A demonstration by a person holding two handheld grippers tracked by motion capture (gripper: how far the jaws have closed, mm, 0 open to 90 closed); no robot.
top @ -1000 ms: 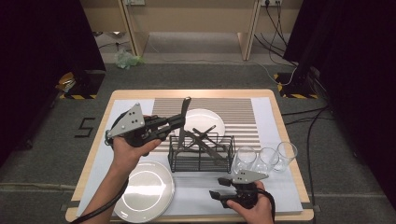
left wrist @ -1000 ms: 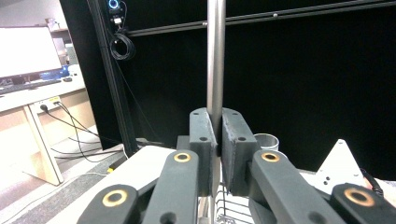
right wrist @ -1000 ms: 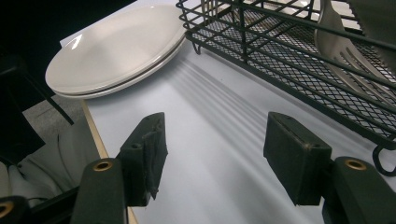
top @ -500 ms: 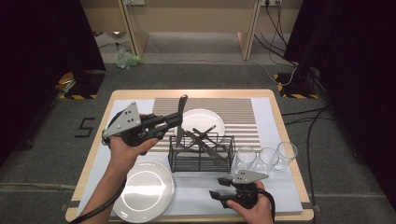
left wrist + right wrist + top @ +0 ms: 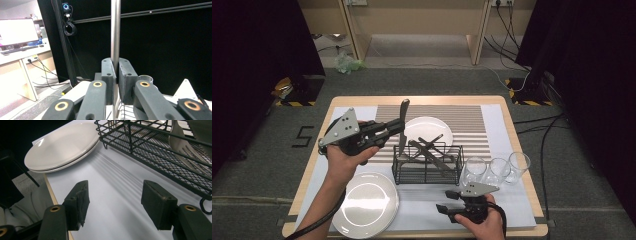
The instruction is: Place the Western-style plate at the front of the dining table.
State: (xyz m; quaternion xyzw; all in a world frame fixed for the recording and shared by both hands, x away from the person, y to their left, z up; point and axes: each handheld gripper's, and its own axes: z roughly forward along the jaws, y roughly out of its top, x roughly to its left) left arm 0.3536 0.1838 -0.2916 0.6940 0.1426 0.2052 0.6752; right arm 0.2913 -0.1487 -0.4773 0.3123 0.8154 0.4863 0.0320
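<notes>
High view: a person works at a worktop (image 5: 512, 150) laid with a pale mat, a hand-held gripper in each hand.
Work in hand: moving cutlery, one piece at a time, at the black wire basket (image 5: 428, 166); whether in or out cannot be told.
Left hand-held gripper (image 5: 397, 127): jaws closed tight on a knife (image 5: 403, 125), held upright; in the left gripper view the metal shaft (image 5: 115, 32) rises straight between the pads.
Knife's place: lifted off the mat, just at 10 o'clock of the basket, in front of the far plate (image 5: 429, 131).
Right hand-held gripper (image 5: 442, 207): low at 5 o'clock of the basket; in the right gripper view its jaws stand wide apart over bare mat, gripping nothing.
Basket contents: several pieces lean crossed inside; a fork (image 5: 185, 147) lies against the mesh.
Near plates (image 5: 365, 204): stacked at 7 o'clock of the basket, with nothing on them.
Glasses (image 5: 496, 169): three in a row at 3 o'clock of the basket.
Progress, judged: midway, one knife in transit and several pieces in the basket.
Left to do, judged: place this knife, then handle the remaining cutlery.
</notes>
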